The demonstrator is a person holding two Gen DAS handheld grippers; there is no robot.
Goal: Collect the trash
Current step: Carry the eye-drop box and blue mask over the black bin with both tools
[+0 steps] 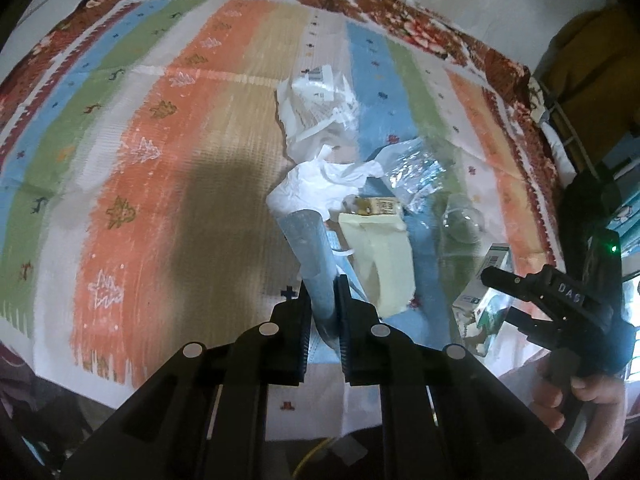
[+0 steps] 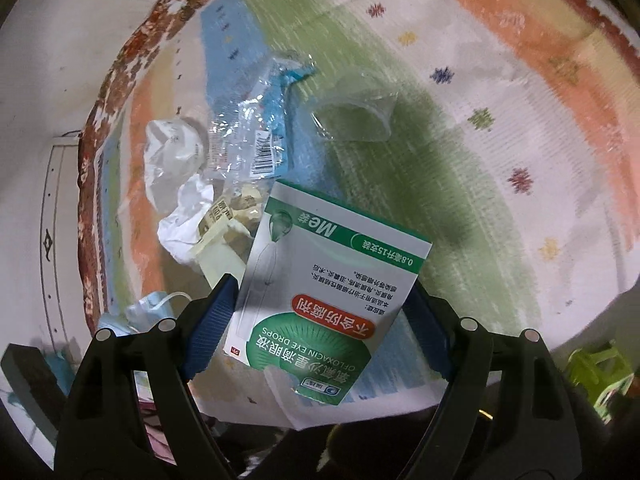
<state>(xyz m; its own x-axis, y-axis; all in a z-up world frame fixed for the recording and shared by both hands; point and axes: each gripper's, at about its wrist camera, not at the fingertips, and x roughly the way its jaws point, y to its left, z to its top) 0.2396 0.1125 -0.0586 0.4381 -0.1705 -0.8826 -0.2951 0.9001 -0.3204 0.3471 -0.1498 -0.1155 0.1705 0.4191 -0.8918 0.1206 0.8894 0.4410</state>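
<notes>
We have both claws loaded at once, which lets us clear two pieces of trash in a single trip. Our left claw (image 1: 323, 300) is pinched on a folded blue face mask (image 1: 312, 248), gripped low at its near end so the rest stands up and forward, clear of the pile. Our right claw (image 2: 320, 320) is pressed against the two long sides of a green-and-white eye drops box (image 2: 332, 280), held across its width; that seems the firmer hold on a light carton.

The remaining trash lies bunched near the middle of the striped cloth (image 1: 160, 160) on the counter: crumpled white tissue (image 1: 316, 188), a cream paper packet (image 1: 380, 248), a clear plastic wrapper (image 2: 248, 136) and a clear plastic cup (image 2: 356, 116) on its side. No bin shows in either view, so we cannot tell where the held pieces should go.
</notes>
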